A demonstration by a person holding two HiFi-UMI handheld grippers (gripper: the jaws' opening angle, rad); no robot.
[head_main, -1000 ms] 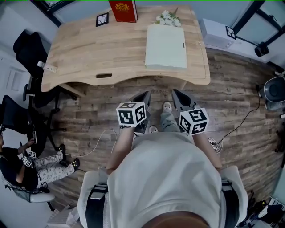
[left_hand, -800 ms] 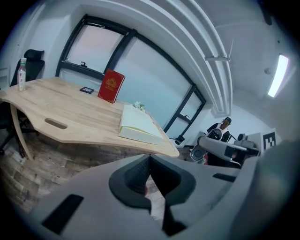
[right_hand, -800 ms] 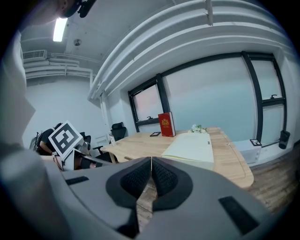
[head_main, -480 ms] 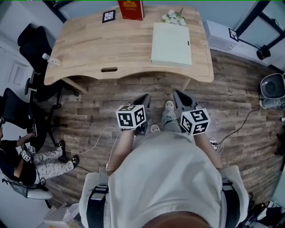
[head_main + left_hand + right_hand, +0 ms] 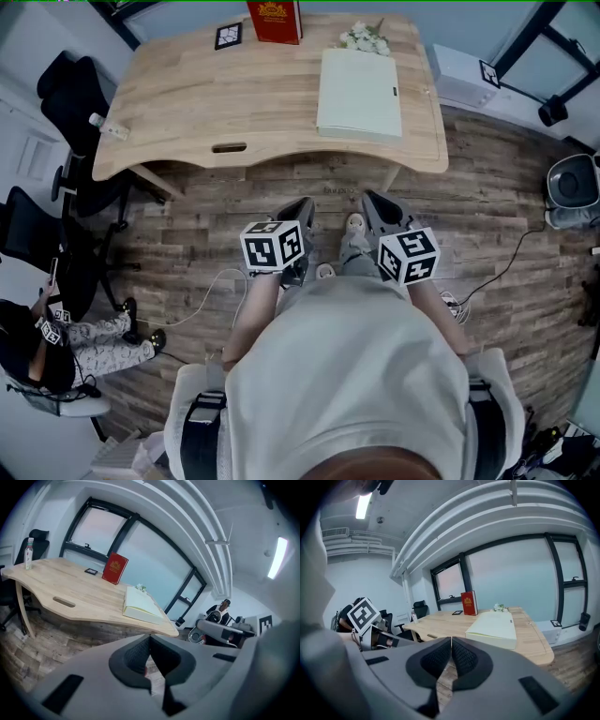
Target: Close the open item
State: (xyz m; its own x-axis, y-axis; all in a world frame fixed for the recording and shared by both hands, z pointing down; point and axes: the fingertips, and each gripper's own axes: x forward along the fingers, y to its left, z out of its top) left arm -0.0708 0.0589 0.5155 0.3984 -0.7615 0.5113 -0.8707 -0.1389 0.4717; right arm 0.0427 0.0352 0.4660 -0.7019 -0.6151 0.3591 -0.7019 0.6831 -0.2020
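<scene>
Got both clamped shut on nothing: left gripper [image 5: 302,206] and right gripper [image 5: 373,202]. Spotted the pale green flat rectangular box [image 5: 359,94] on the right half of the light wooden desk [image 5: 234,94], well ahead, long side running straight away. Sits almost dead ahead of the right gripper, so probably nearer that one.

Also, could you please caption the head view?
Left gripper and right gripper, both shut, face the desk and pale box.
</scene>
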